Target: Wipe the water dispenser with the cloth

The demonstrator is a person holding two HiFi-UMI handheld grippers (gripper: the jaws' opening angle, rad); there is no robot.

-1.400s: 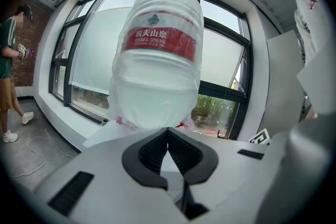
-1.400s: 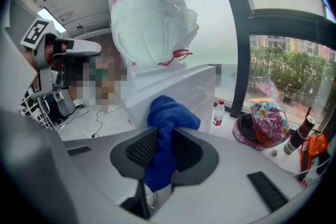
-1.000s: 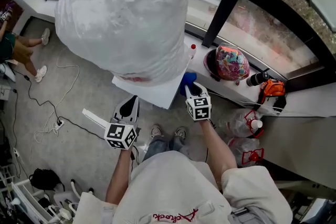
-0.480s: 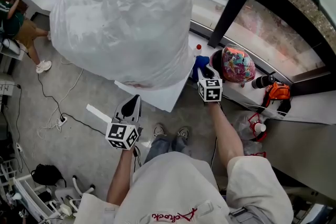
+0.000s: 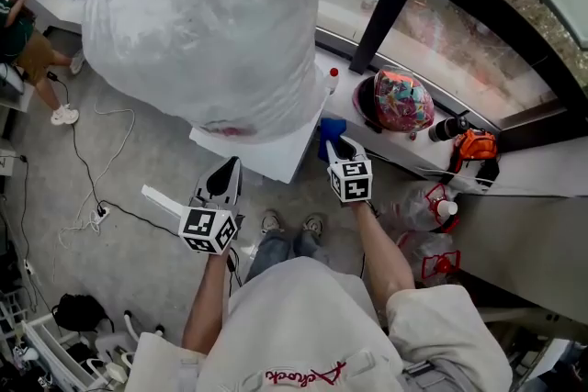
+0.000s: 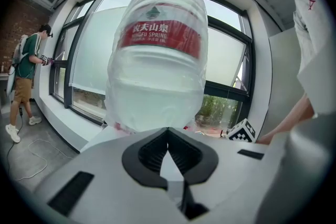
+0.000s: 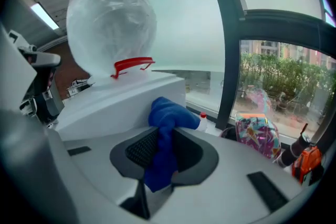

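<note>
**Cloth gripped and presented at dispenser corner**

The blue fleecy cloth (image 7: 167, 123) is pinched in the right gripper (image 5: 334, 142), whose jaws are closed on its middle. A bunched end projects past the tips, judged to serve as the wiping pad. The white box-shaped water dispenser (image 7: 121, 99), carrying a large plastic-wrapped bottle (image 6: 157, 60), stands just ahead and left of that gripper; contact cannot be confirmed. The left gripper (image 6: 168, 144) has its jaws drawn together on nothing, with the dispenser ahead and above, judged kept clear
</note>
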